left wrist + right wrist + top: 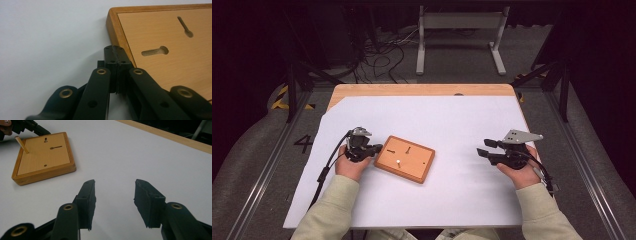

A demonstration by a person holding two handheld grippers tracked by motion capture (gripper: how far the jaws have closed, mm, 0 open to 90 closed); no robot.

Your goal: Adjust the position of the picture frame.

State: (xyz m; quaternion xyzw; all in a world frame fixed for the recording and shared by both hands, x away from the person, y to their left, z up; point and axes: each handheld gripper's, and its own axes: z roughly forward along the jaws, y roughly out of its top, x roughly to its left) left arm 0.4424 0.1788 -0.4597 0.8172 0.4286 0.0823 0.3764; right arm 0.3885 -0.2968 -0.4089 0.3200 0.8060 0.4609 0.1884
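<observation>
A square wooden board (404, 158) lies turned at an angle on the white sheet, left of centre. It has two keyhole slots (155, 51) and a small wooden peg (22, 144) standing tilted in a hole near one corner. My left gripper (379, 148) is shut with nothing seen between its jaws. Its tips (115, 51) rest against the board's (162, 55) left rim near a corner. My right gripper (482, 147) is held open over bare sheet well to the right of the board (43, 157). Nothing sits between its jaws, midpoint (115, 192).
A white sheet (452, 120) covers most of the wooden table (412, 89). A grey metal stand (459, 30) and loose cables (382, 55) lie on the floor beyond the far edge. Bare sheet spreads between the board and my right gripper.
</observation>
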